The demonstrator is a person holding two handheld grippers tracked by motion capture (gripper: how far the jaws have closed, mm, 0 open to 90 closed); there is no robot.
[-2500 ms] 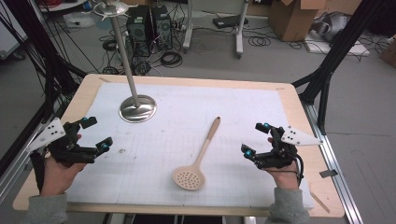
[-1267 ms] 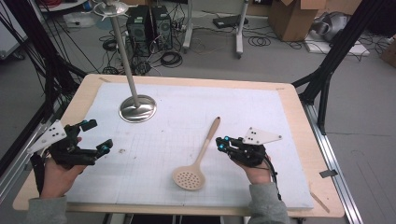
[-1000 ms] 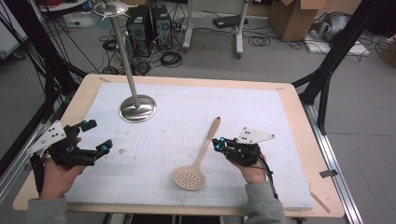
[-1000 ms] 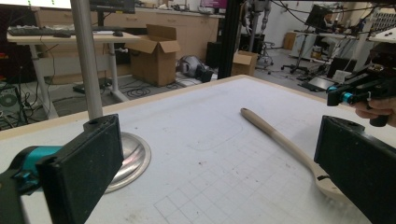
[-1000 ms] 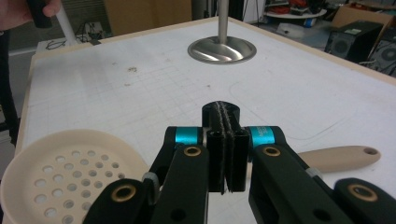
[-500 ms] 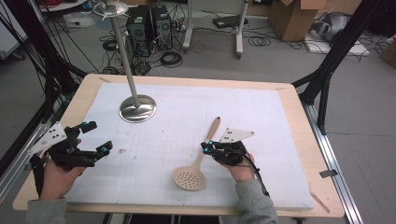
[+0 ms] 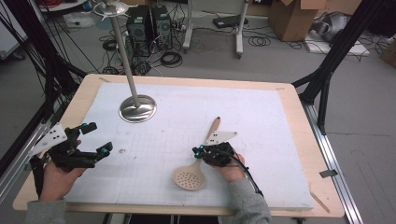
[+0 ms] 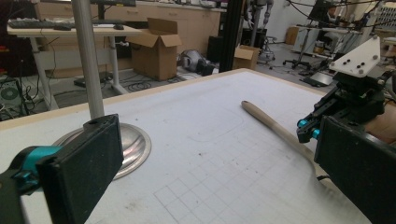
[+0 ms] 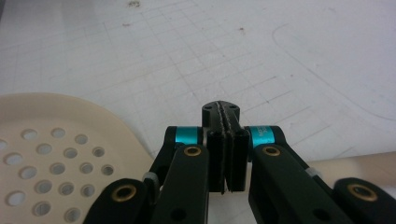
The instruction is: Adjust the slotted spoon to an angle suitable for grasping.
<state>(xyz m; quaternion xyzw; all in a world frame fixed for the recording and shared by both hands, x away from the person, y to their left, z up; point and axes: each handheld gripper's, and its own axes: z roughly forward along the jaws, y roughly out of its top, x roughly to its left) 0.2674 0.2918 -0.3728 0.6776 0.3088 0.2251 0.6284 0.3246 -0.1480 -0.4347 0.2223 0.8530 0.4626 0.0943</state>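
Left claw (image 7: 95,139) spread, idle at eight o'clock on the surface (image 7: 289,100). Spoon (image 7: 198,161) lying at six o'clock. Right claw (image 7: 197,150), pressed together and empty, newly arrived over its handle from four o'clock; probably about to nudge it.

Left gripper (image 7: 93,140): held low at the person's left, forearm entering from the bottom edge, jaws spread wide apart with nothing between them. Right gripper (image 7: 198,151): held at centre, pointing toward the left one, jaws pressed fully together, pads touching, nothing clamped.
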